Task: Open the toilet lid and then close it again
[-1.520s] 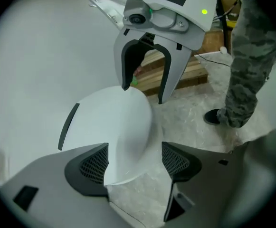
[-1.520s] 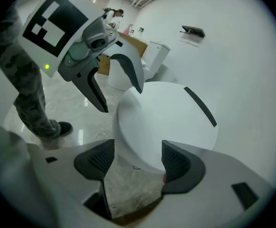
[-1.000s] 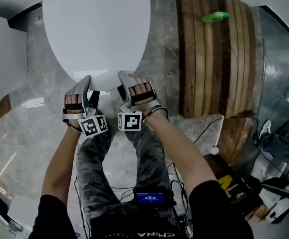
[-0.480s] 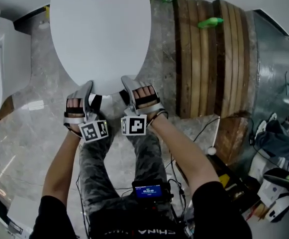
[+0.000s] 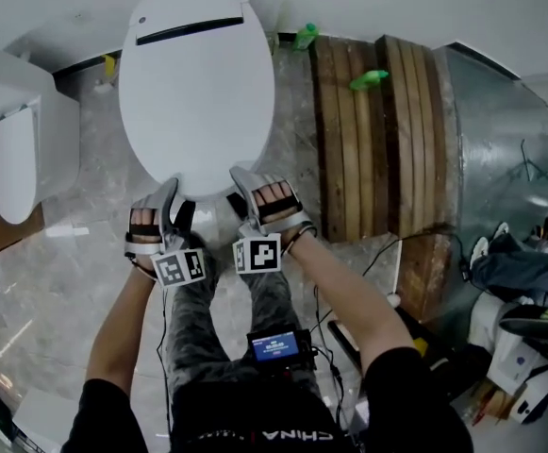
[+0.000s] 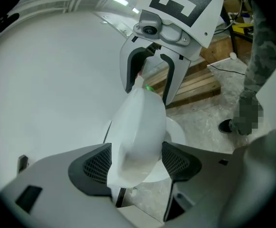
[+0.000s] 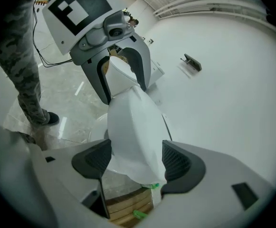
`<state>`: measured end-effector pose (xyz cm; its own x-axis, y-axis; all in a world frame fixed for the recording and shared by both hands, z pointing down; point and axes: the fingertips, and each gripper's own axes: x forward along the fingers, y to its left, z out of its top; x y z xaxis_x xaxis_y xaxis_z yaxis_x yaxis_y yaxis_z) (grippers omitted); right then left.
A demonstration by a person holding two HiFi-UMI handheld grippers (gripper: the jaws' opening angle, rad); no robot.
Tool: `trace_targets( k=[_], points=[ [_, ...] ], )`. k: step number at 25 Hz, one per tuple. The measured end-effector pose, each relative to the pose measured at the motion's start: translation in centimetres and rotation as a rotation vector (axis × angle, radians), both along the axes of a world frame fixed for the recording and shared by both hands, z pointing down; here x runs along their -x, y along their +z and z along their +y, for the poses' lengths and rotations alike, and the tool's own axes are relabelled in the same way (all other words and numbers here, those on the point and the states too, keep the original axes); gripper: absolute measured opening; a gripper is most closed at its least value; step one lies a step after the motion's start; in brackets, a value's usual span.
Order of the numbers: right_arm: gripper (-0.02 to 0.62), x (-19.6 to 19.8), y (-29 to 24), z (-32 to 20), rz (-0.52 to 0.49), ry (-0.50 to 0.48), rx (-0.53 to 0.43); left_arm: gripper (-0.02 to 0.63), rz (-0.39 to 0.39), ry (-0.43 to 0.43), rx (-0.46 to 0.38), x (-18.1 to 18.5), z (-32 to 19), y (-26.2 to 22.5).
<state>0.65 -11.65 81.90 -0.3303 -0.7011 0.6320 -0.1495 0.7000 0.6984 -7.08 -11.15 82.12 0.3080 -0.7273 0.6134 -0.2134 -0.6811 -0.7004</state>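
— 2 grippers are logged at the toilet lid (image 5: pixel 198 92). How are the jaws set?

— Left gripper (image 5: pixel 172 185): jaws pinched on the lid's front edge. The white edge is seen pressed between the dark ribbed pads (image 6: pixel 97 163). Right gripper (image 5: pixel 240 176): likewise clamped on that edge, just beside the left one.

— Where is the lid placed?

— Straight ahead of the person. Its near tip is held by both grippers, and its far end, marked by a dark slot (image 5: pixel 189 29), is turned away. In the left gripper view a white rim (image 6: pixel 178 134) is seen under the held edge, so the lid is noted as lifted off it at the front.

— Surroundings?

— Grey marble floor (image 5: pixel 57 262) is recorded. 1 more white fixture (image 5: pixel 14 149) is noted at the left, well apart. Wooden planks (image 5: pixel 377 130) are seen at the right, with 1 green bottle (image 5: pixel 368 80) lying on them. A small blue-lit screen (image 5: pixel 275 345) is worn at the waist.
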Motion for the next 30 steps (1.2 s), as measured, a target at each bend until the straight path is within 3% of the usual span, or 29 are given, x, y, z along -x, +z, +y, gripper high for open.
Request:
trace_targets(
  k=[7,16,21,26,30],
  points=[
    [0.328,0.0,-10.2,-3.0,-0.046,0.040,-0.070,0.258,0.013,-0.062,-0.087,0.2,-2.5,-9.9],
    [0.300,0.5,-19.9,-8.0,-0.095,0.115,-0.135,0.221,0.043,-0.155,-0.140,1.0,-7.6,-19.4],
    [0.245,0.9,-23.5,-10.6,-0.107,0.125,-0.147,0.170,0.053,-0.177,-0.156,1.1,-10.2,-22.9],
    [0.133,1.8,-26.4,-13.5,-0.131,0.140,-0.142,0.092,0.051,-0.195,-0.183,1.3,-13.4,-26.3],
    [0.097,1.8,-27.9,-15.3,-0.156,0.157,-0.132,0.086,0.057,-0.219,-0.192,1.3,-15.3,-28.1]
  ],
)
